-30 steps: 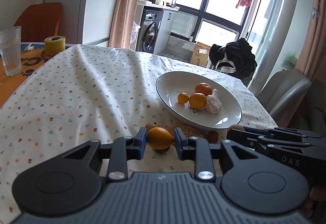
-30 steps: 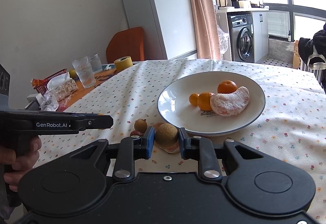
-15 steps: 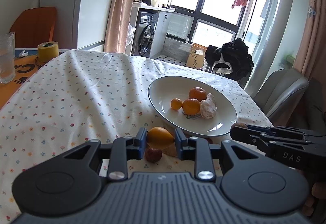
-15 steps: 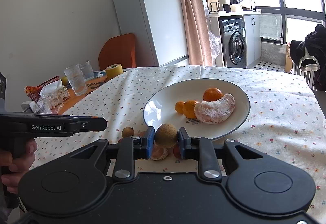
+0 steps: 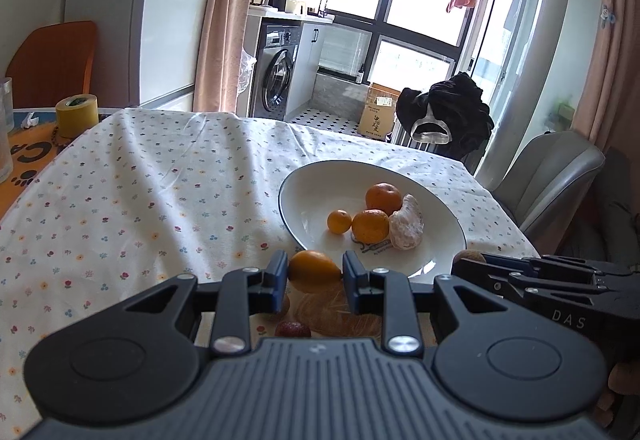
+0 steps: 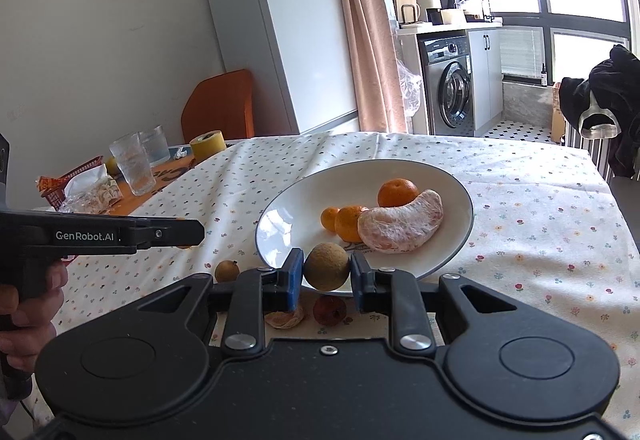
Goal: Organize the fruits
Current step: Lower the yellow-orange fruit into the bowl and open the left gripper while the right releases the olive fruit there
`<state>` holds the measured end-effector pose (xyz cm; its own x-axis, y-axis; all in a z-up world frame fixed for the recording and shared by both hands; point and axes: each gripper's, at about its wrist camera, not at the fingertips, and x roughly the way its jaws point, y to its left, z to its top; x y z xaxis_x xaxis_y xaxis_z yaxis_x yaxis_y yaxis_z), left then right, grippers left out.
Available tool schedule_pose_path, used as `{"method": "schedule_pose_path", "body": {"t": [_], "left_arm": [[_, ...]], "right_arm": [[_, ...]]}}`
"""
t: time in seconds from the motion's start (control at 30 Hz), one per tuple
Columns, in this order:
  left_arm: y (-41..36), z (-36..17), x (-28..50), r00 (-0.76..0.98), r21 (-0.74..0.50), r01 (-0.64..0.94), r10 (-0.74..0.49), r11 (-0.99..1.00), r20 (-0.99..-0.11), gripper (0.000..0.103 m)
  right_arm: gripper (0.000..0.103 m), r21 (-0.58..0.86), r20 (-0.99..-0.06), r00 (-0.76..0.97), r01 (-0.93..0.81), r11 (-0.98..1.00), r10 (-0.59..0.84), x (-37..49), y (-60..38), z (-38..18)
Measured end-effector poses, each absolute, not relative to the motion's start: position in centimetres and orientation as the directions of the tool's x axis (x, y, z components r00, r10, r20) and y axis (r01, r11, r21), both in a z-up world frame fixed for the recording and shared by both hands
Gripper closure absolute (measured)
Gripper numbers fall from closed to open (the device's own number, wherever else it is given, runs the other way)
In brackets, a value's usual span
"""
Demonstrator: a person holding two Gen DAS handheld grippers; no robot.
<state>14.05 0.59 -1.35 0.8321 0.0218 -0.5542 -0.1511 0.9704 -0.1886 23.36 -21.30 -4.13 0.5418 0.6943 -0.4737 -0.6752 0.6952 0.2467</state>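
The left gripper (image 5: 315, 272) was clenched on a small orange fruit (image 5: 312, 269), held just short of the white plate (image 5: 304, 200) rim at the plate's 7 o'clock. The right gripper (image 6: 326, 272) was clenched on a brown round fruit (image 6: 326, 266), held at the near rim, about 6 o'clock. The plate already carried three oranges and a peeled segment (image 6: 400, 226) right of centre. Loose fruit (image 6: 329, 310) and peel lay on the counter (image 5: 140, 200) below both grippers. Recommended practice: carry each fruit clear over the rim, lower it into the bare left half, and release only when low, one hand at a time.
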Motion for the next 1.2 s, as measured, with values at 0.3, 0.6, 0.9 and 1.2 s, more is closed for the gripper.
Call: {"method": "schedule_pose_path", "body": {"t": [0.3,0.6,0.9,1.2], "left_arm": [[-0.5,-2.2,16.8,0.813,-0.176,-0.115,-0.009,0.978,-0.582,0.075],[-1.1,-2.8,19.3,0.798,-0.181,-0.099,-0.031,0.979,-0.601,0.075],[-0.5,-3.1,19.3,0.784,-0.201,-0.135,-0.019,0.97,-0.62,0.071],[0.8,-3.0,17.4,0.781,-0.199,-0.159,0.0,0.967,-0.624,0.063]], "right_arm": [[0.079,0.267,-0.483,0.54,-0.659,0.703,0.689,25.1,-21.1,-5.1],[0.079,0.281,-0.499,0.54,-0.639,0.716,0.678,26.5,-21.4,-5.7],[0.079,0.28,-0.501,0.542,-0.636,0.719,0.674,26.6,-21.3,-5.7],[0.076,0.263,-0.494,0.548,-0.646,0.717,0.675,26.0,-20.4,-5.1]]}}
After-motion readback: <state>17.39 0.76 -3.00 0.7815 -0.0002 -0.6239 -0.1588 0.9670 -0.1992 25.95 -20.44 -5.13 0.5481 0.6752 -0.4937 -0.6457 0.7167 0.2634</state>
